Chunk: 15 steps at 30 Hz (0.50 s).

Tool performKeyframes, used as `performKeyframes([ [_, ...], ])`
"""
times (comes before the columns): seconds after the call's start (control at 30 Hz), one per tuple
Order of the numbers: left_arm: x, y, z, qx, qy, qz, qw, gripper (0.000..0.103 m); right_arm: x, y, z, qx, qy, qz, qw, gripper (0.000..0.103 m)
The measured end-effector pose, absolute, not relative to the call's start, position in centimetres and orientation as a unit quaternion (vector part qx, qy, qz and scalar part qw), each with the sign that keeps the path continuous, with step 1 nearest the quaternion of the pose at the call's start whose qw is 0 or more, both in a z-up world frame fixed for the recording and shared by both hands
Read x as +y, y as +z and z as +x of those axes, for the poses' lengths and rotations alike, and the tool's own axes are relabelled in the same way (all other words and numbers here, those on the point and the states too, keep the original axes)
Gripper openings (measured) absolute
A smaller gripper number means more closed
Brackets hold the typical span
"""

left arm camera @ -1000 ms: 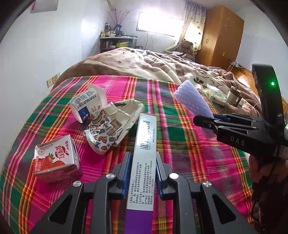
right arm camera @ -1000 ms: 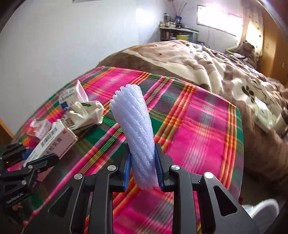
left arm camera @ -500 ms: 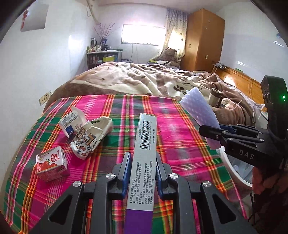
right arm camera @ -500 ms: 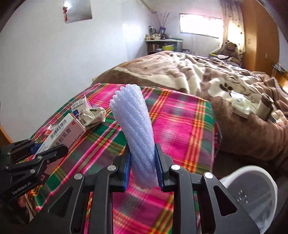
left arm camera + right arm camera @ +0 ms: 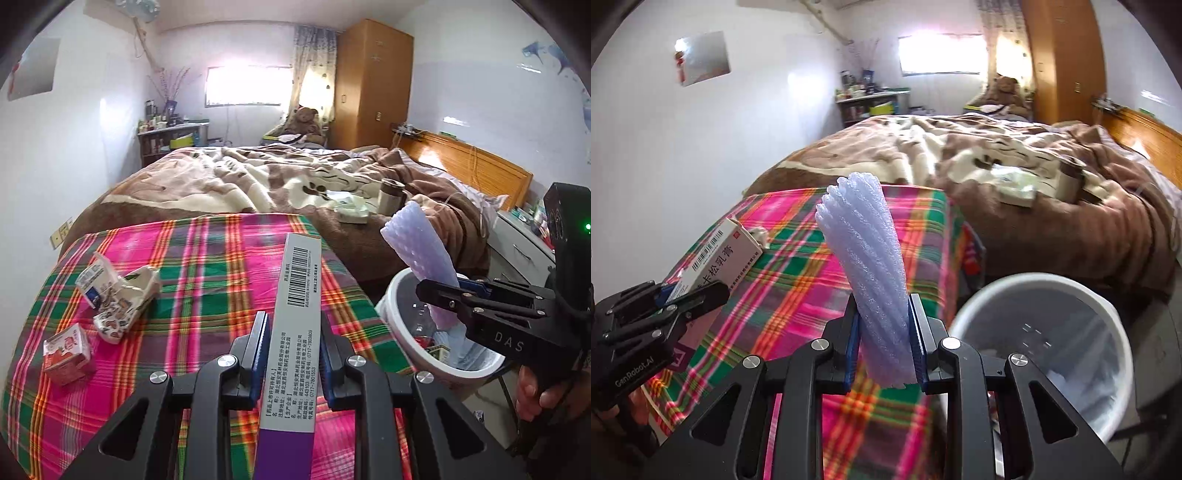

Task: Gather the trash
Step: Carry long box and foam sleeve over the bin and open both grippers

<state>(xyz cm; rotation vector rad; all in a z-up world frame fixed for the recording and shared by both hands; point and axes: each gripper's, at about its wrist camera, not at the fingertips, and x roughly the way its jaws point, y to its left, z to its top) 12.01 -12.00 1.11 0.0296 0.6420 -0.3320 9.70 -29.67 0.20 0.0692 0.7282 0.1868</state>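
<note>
Both grippers nearer white bin (image 5: 1071, 291)

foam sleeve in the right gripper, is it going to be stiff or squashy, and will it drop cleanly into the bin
The foam sleeve looks squashy: it narrows where the right gripper pinches it. It is probably very light, as its long free end stands unsupported without sagging. It may drift or catch on the white bin rim rather than fall straight.

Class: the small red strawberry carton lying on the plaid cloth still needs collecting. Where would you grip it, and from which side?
Grip the strawberry carton across its two broad flat faces, coming down from above. It lies apart from the other litter, so both sides look free for the fingers.
</note>
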Motion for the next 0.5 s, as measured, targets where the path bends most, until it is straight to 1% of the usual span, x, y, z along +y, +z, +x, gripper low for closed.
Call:
performKeyframes([
  [0.27,-16.3,1.6,11.9,0.306,-0.204,0.028,0.929,0.025,-33.9,0.5,7.7,0.350,0.024,0.063,0.934,0.025],
  [0.5,-20.7,1.1,12.4,0.311,-0.246,0.036,0.917,0.025,-37.0,-0.5,7.1,0.365,-0.035,0.074,0.927,0.025],
])
